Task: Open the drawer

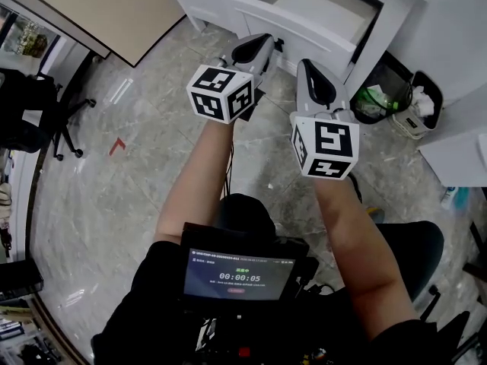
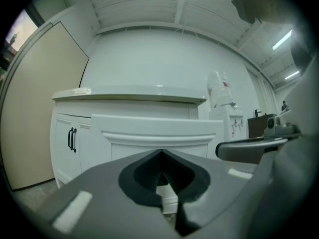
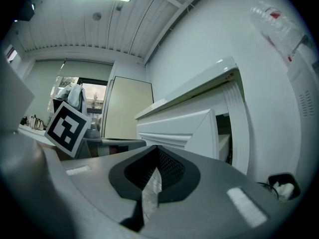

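The white drawer (image 1: 293,29) of a white cabinet stands pulled out, its bare inside (image 1: 323,6) showing from above. My left gripper (image 1: 262,44) hovers just in front of the drawer's front panel, jaws shut on nothing. My right gripper (image 1: 307,67) is beside it, a little further back, also shut and empty. In the left gripper view the drawer front (image 2: 154,131) fills the middle beyond the closed left gripper (image 2: 162,185). In the right gripper view the drawer (image 3: 194,128) is seen from its side, past the closed right gripper (image 3: 151,183).
Two open waste bins (image 1: 380,93) (image 1: 418,105) stand right of the cabinet. A cabinet door with black handles (image 2: 72,139) is left of the drawer. An office chair (image 1: 53,112) and a beige panel (image 1: 99,6) are at the left; a water dispenser (image 2: 222,91) at the right.
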A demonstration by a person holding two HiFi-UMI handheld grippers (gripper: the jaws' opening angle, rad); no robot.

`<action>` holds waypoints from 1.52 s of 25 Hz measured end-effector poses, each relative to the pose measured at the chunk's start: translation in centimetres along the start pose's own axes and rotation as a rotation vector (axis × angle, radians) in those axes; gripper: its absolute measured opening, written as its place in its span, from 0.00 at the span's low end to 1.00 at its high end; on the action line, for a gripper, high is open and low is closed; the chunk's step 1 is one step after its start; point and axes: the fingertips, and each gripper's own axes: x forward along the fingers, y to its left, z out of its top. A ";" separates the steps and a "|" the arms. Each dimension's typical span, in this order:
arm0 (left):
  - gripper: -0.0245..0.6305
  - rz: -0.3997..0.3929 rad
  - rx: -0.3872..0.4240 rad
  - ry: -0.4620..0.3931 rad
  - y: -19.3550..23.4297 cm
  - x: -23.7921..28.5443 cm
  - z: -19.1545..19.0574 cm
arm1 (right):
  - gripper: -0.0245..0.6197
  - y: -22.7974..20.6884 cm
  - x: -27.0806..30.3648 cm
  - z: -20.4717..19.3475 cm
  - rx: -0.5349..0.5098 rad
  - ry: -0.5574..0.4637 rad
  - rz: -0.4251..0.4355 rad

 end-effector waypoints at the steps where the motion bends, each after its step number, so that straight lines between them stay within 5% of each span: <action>1: 0.05 0.000 -0.008 -0.002 -0.1 -0.1 1.0 | 0.07 0.0 0.0 0.6 0.003 0.006 0.002; 6: 0.05 0.023 -0.020 0.007 -1.2 -1.4 8.8 | 0.07 0.9 0.0 7.9 0.018 0.031 0.018; 16: 0.05 0.048 -0.048 0.048 -4.5 -4.4 33.6 | 0.07 1.9 -2.2 32.7 0.045 0.087 -0.023; 21: 0.05 0.130 -0.076 0.017 -4.9 -6.9 41.7 | 0.07 2.6 -2.6 41.0 0.002 0.095 -0.016; 27: 0.05 0.159 -0.074 -0.003 -4.2 -7.7 45.5 | 0.07 1.5 -2.4 43.2 -0.027 0.122 -0.023; 38: 0.05 0.150 -0.053 0.036 -5.6 -8.1 45.8 | 0.07 2.1 -2.4 45.4 -0.024 0.088 0.003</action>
